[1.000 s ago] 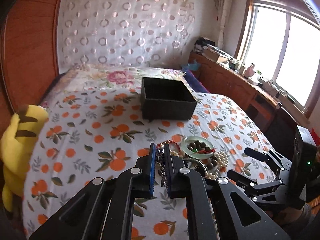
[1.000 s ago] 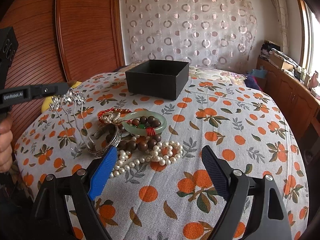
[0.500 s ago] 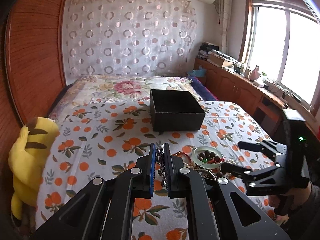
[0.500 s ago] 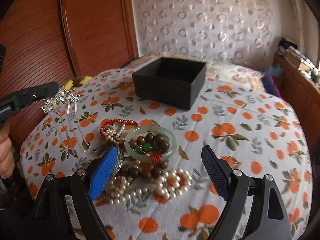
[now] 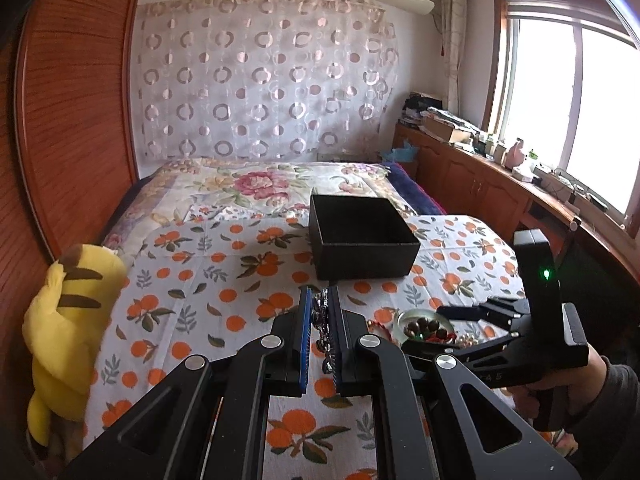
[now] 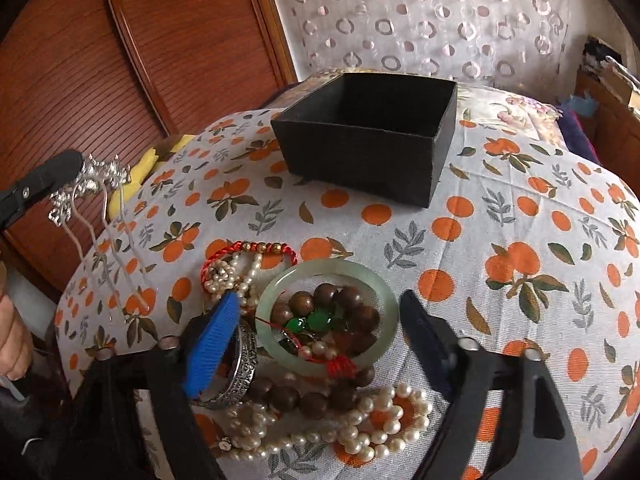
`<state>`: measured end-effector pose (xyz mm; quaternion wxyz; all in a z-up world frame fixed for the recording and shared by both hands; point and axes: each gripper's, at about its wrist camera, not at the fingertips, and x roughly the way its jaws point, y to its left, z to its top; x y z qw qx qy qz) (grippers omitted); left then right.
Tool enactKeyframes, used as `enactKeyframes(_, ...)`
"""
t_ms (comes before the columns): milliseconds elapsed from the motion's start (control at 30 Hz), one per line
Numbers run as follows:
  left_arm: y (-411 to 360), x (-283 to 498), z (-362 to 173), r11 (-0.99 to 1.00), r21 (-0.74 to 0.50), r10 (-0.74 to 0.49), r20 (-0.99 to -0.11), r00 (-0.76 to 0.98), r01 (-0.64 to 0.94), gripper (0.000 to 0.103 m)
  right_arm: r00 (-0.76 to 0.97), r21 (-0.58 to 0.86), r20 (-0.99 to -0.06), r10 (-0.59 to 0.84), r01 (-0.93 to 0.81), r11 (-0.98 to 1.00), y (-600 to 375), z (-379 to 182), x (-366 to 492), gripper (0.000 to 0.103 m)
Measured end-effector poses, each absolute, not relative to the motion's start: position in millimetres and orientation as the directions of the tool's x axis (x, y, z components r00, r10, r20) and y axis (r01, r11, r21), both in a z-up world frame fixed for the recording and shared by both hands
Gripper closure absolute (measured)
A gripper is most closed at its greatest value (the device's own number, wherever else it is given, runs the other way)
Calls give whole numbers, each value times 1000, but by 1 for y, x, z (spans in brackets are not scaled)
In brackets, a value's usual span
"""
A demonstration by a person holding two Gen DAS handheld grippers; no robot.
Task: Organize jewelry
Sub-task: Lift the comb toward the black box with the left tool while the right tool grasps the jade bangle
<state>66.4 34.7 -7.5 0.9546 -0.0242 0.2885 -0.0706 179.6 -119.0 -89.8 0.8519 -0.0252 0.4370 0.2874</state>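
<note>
My left gripper is shut on a silver hair comb, held in the air above the bed; in the right wrist view the comb hangs from the gripper's tip with its thin prongs down. My right gripper is open, its jaws on either side of a pale green jade bangle in the jewelry pile. The pile holds brown wooden beads, a pearl necklace, a red cord bracelet and a silver bangle. An open black box stands beyond it, also in the left wrist view.
The orange-print bedspread covers the bed. A yellow plush toy lies at the left edge by the wooden headboard. A wooden counter with clutter runs under the window at right.
My left gripper has risen and pulled back with the comb. My right gripper has moved forward and down, so its jaws now flank the jade bangle.
</note>
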Motion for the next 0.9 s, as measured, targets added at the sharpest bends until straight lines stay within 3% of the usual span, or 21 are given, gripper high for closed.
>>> enactKeyframes(167, 33, 81, -2, 990, -84, -143, -540, 829, 116, 96, 463, 200, -750, 473, -523, 829, -123, -87, 178, 32)
enactKeyframes(200, 33, 83, -1, 990, -84, -143, -541, 829, 116, 96, 487, 176, -748, 451, -510, 842, -126, -83, 179, 62)
enactKeyframes(233, 33, 87, -2, 990, -86, -144, -542, 828, 116, 96, 496, 163, -751, 435, -500, 851, -128, -82, 181, 73)
enactKeyframes(700, 25, 104, -4, 990, -80, -142, -551, 823, 117, 96, 462, 248, -748, 477, -472, 846, -144, -89, 197, 75)
enactKeyframes(900, 24, 104, -5, 990, -79, -143, -549, 823, 119, 96, 463, 206, -772, 435, -465, 861, -143, -92, 205, 79)
